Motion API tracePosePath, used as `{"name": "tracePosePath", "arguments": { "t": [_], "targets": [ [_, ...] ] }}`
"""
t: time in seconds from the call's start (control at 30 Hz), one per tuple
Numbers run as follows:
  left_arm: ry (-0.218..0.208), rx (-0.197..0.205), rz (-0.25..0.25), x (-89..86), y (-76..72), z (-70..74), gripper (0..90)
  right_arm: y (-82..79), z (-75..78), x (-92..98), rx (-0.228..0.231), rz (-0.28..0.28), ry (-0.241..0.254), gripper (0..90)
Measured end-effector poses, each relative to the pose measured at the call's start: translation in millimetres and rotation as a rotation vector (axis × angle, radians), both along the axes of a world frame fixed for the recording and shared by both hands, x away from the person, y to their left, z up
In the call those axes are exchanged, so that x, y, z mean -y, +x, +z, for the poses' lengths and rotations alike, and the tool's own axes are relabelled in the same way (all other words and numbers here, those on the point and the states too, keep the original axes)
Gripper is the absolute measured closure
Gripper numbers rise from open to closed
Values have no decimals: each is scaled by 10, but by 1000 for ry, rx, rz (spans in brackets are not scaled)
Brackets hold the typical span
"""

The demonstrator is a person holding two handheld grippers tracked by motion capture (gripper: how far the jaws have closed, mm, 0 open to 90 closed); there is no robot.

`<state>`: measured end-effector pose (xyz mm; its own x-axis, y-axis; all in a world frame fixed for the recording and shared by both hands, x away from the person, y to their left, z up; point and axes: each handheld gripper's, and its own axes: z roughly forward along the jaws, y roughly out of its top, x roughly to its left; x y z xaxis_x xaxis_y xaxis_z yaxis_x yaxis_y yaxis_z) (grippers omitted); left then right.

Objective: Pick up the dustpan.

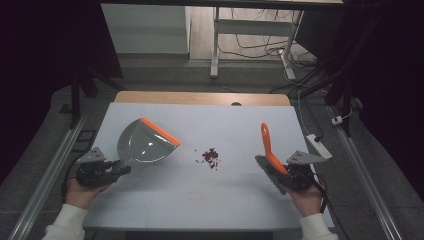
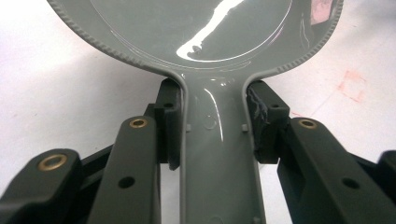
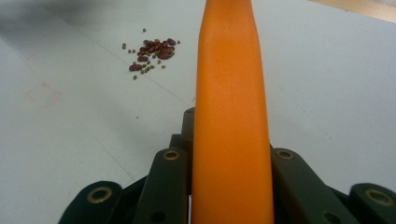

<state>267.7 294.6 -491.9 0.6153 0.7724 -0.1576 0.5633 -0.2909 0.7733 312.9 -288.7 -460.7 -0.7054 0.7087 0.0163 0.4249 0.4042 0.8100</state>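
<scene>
Left gripper (image 1: 119,169) clenched on handle of grey plastic dustpan with orange lip (image 1: 145,142), pan raised at tabletop's left. Right gripper (image 1: 280,175) clamps orange-handled grey brush (image 1: 268,150), fingers (image 3: 163,186) tight on handle, at right. Small pile of dark red beans and green bits (image 1: 211,157) lies mid white tabletop (image 1: 250,200), unswept: both tools in hand, sweeping left. Open room all round pile; edges well apart.
</scene>
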Motion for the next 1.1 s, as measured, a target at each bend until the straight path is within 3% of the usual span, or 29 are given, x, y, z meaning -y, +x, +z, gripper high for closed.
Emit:
{"name": "tracePosePath", "arguments": {
  "t": [0.17, 0.47, 0.93, 1.1],
  "targets": [
    [8, -7, -46, 32, -15, 23, 618, -5, 6, -3, 5, 3, -3, 766],
    [77, -33, -152, 167, -15, -3, 618, 3, -21, -19, -7, 5, -17, 765],
    [112, -73, -292, 397, -35, -46, 618, 11, -47, -36, -21, 11, -26, 766],
    [115, -83, -314, 465, -44, -56, 618, 11, -43, -35, -18, 13, -24, 765]
  ]
}}
